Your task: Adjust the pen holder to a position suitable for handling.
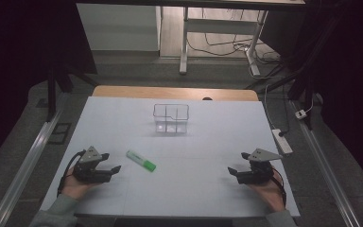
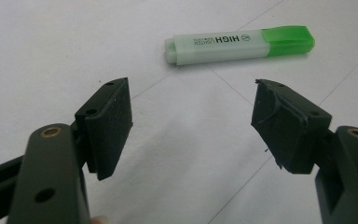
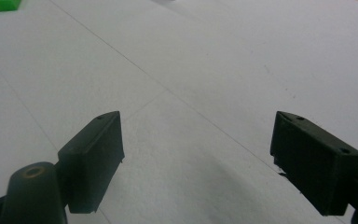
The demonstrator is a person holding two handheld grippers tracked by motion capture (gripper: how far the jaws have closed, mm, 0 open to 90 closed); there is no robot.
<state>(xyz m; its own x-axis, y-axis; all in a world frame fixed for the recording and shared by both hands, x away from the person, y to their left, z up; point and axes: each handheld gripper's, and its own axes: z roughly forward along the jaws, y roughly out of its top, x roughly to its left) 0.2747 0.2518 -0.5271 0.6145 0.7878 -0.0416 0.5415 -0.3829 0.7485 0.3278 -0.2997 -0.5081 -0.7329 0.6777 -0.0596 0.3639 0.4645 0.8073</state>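
1. From the high view, I hold my left gripper low over the near left part of the white table, jaws pointing toward the middle. Its jaws stand wide apart with nothing between them. The highlighter lies flat on the table just beside those jaw tips, on the side toward the centre, set at a slant with its green cap toward me and to the right. My right gripper sits over the near right part of the table, well apart from the highlighter, jaws spread and empty. A clear plastic organiser with compartments stands farther back near the middle of the table (I cannot tell whether anything lies in it). My hands and sleeves come in at the bottom edge.

2. From the left gripper view, my two black jaws gape wide, and between them I see bare table. The highlighter lies just beyond the tips, crosswise to me, pale body to the left and green cap to the right, with dark lettering along the body. No pad touches it.

3. From the right gripper view, my jaws are spread wide over the bare white table, holding nothing. A bit of green, the highlighter's cap, peeks in at the top left corner, far from the tips.
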